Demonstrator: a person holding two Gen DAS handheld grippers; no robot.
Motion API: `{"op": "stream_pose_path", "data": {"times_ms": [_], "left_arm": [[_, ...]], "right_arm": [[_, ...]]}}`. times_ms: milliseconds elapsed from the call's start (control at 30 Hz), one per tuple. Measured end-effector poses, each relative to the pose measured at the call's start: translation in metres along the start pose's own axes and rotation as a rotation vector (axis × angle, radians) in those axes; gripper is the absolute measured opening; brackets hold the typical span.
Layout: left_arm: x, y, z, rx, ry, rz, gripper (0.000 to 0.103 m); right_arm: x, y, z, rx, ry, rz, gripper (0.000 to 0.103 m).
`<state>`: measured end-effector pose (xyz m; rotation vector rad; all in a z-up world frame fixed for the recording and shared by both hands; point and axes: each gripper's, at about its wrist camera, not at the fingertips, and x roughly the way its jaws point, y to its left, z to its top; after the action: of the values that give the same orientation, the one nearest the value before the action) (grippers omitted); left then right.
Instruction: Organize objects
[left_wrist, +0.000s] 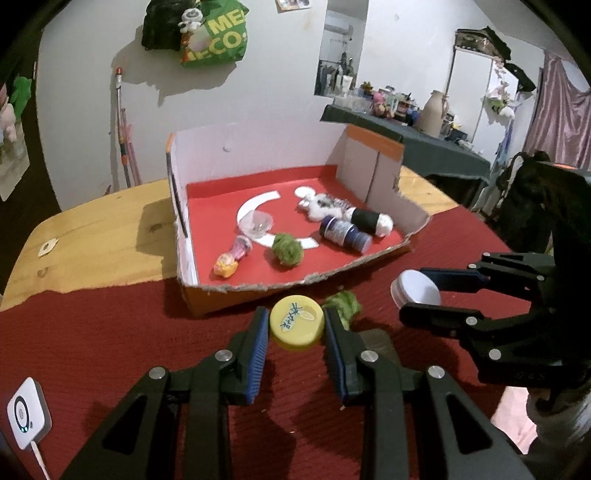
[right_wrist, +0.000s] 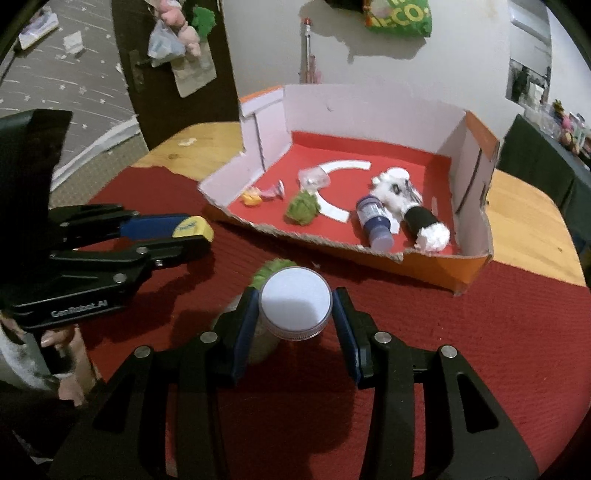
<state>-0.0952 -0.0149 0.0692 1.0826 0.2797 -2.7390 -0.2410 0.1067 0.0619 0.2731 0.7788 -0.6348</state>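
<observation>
Yellow cap (left_wrist: 297, 327) is clamped in left hand-held gripper (left_wrist: 296, 328), white-lidded jar (right_wrist: 294, 303) in right hand-held gripper (right_wrist: 295, 308); cardboard box (left_wrist: 295, 291) lies ahead. Risks: round rims slipped from pads, torn box edge clipped.

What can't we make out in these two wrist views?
- Green pompom on the cloth: mostly behind the white-lidded jar in the right gripper; left wrist view shows only part beside the yellow cap.
- Yellow cap's print: too small to read.
- Blue bottle label: blurred.
</observation>
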Motion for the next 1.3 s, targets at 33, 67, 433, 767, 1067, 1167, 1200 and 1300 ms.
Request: {"op": "stream_pose_path", "data": {"times_ms": [33, 67, 433, 767, 1067, 1167, 1200, 1300], "left_arm": [[-0.002, 0.000, 0.002, 0.005, -0.004, -0.001, 0.031], [-0.003, -0.001, 0.005, 0.012, -0.008, 0.001, 0.031], [0.021, 0.010, 0.038, 0.066, 0.054, -0.012, 0.031], [0.067, 0.023, 0.060, 0.122, 0.209, -0.049, 0.031], [0.094, 0.030, 0.064, 0.153, 0.324, -0.092, 0.031], [0.099, 0.030, 0.064, 0.168, 0.344, -0.092, 0.031], [0.100, 0.031, 0.064, 0.170, 0.348, -0.091, 0.031], [0.106, 0.030, 0.063, 0.184, 0.367, -0.091, 0.031]], "right_arm": [[-0.003, 0.000, 0.003, -0.003, -0.007, -0.001, 0.039], [-0.006, 0.001, 0.006, -0.008, -0.015, -0.007, 0.039], [0.014, -0.014, 0.047, -0.028, 0.052, 0.002, 0.039], [0.061, -0.030, 0.073, -0.051, 0.197, 0.019, 0.039], [0.090, -0.037, 0.079, -0.063, 0.309, 0.039, 0.040], [0.098, -0.038, 0.079, -0.068, 0.345, 0.047, 0.040], [0.101, -0.038, 0.079, -0.069, 0.356, 0.048, 0.040], [0.106, -0.037, 0.077, -0.084, 0.376, 0.038, 0.040]]}}
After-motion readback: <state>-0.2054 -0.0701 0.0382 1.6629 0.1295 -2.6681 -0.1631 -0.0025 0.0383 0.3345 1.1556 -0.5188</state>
